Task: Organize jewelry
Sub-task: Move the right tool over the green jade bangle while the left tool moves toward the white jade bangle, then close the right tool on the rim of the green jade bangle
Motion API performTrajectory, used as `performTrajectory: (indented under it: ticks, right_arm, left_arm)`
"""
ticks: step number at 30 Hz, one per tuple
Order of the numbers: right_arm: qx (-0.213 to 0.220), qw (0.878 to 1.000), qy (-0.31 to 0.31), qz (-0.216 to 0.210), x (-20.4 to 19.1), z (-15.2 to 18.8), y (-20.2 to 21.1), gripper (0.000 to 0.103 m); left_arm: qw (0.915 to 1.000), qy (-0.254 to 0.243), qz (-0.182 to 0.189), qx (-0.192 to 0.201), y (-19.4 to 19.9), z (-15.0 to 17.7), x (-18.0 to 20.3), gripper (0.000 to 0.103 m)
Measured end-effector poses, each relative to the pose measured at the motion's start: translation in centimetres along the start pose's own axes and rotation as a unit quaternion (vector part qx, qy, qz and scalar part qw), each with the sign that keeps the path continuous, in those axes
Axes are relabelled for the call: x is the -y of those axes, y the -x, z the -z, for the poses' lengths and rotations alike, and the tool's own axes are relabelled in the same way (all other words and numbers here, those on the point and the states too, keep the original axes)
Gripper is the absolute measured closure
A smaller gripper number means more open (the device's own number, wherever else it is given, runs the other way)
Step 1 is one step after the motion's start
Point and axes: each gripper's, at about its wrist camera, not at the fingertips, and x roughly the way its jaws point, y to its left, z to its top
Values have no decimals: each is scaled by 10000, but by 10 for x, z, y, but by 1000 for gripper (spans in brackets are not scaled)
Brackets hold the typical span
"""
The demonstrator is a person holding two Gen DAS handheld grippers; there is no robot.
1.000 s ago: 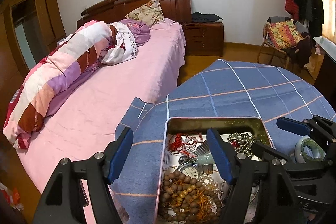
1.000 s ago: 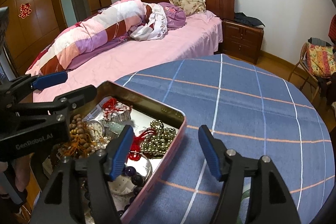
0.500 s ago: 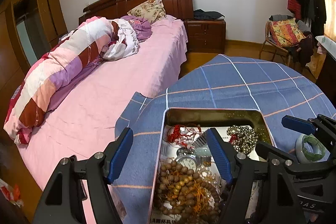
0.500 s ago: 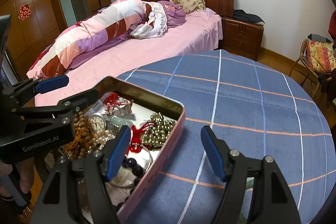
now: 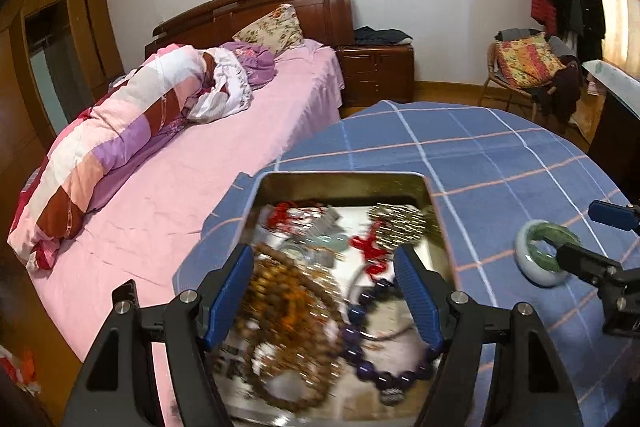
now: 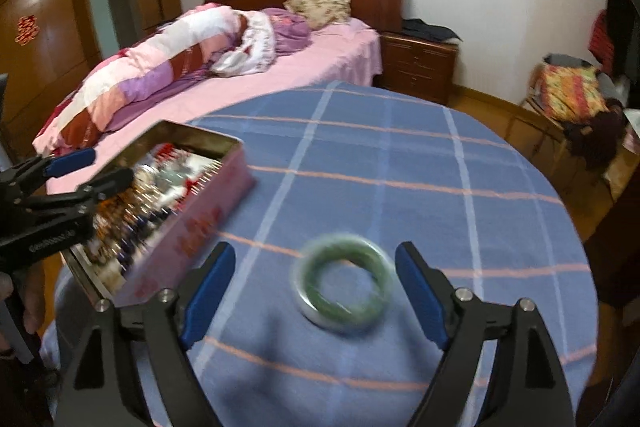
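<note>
Bangle of green jade (image 6: 343,281), a smooth closed ring, lies flat on the round table under a blue checked cloth (image 6: 400,163), between the two blue-padded fingers of the right tongs (image 6: 316,293). Those tongs have just been opening, and their pads stand clear of the ring on both sides, so nothing is gripped. In the left wrist view the same bangle (image 5: 546,257) sits to the right of the tin, with one black finger of the right tongs crossing in front of it.

The left tongs (image 5: 324,291) are spread wide and empty, hovering over the open rectangular metal tin with pink sides (image 5: 344,181). Inside the tin lies a blurred heap: brown wooden prayer beads (image 5: 288,291), dark purple round beads (image 5: 368,367), a red knotted cord (image 5: 370,251) and a cluster of small metallic beads (image 5: 398,221). The tin stands near the table edge beside the pink-sheeted bed (image 5: 168,211), well apart from the bangle.
</note>
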Motion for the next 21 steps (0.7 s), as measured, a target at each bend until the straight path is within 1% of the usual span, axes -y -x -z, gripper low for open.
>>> performTrajectory:
  ticks: [4, 8, 12, 16, 21]
  right_arm:
    - [-99, 9997, -151, 191, 19, 16, 6, 18]
    - [-196, 9992, -254, 219, 28, 24, 3, 18]
    - [-168, 9994, -252, 159, 26, 21, 2, 19]
    - [-116, 9997, -200, 12, 19, 14, -1, 19]
    - [-237, 9996, -94, -73, 14, 10, -17, 19]
  left_arm:
    - [9999, 36, 104, -49, 3, 4, 11, 30]
    - [9999, 15, 105, -122, 2, 7, 20, 30]
    - [9998, -66, 107, -135, 3, 8, 29, 30]
    - [9997, -114, 128, -156, 2, 6, 35, 30]
    - [9995, -215, 129, -191, -1, 5, 43, 30]
